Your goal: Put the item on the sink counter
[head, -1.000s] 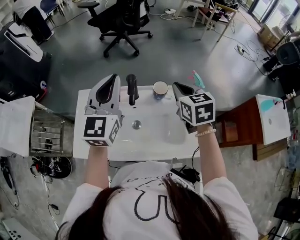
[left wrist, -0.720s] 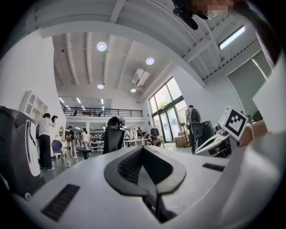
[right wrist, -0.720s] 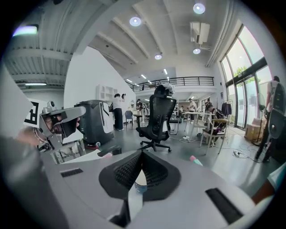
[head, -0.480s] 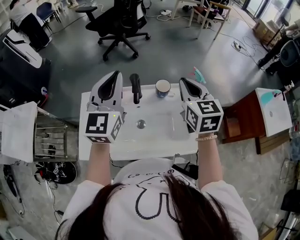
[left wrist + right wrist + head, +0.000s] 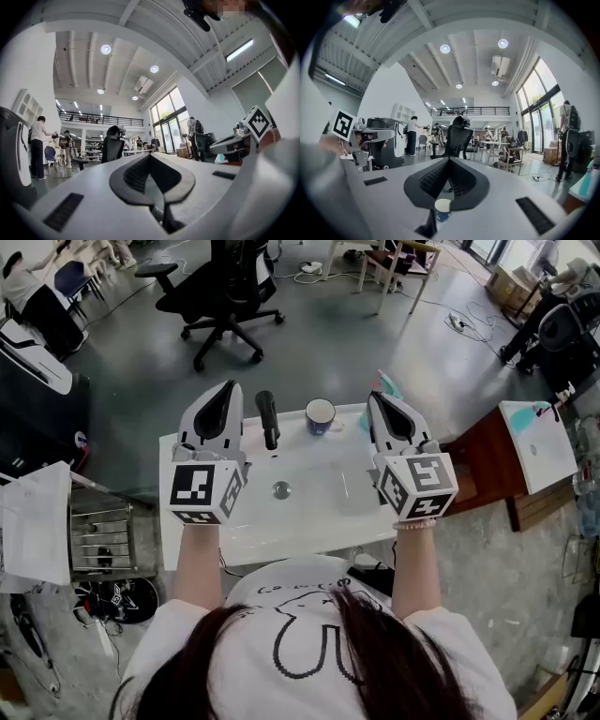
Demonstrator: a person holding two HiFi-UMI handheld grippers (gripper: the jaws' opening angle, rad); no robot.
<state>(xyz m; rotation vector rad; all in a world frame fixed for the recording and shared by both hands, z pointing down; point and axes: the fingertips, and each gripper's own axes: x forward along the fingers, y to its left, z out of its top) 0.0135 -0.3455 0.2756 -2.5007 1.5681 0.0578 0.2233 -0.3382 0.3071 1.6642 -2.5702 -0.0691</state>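
A white paper cup point(image 5: 320, 415) with a blue band stands on the back rim of the white sink counter point(image 5: 309, 521), just right of the black faucet point(image 5: 267, 418). Something teal point(image 5: 388, 386) sits at the counter's back right corner, partly hidden by my right gripper point(image 5: 376, 399). That gripper is shut and empty, held over the basin's right side, to the right of the cup. My left gripper point(image 5: 224, 390) is also shut and empty, over the left side beside the faucet. In the right gripper view the cup point(image 5: 442, 209) shows below the shut jaws.
A black office chair point(image 5: 220, 287) stands on the floor beyond the sink. A wooden side table point(image 5: 480, 465) and a white box point(image 5: 536, 442) are at the right. A wire rack point(image 5: 98, 540) and a white sheet point(image 5: 33, 531) are at the left. People stand far off.
Both grippers have stayed shut and empty. The right gripper has drifted a little to the right, away from the cup. The cup has not moved.
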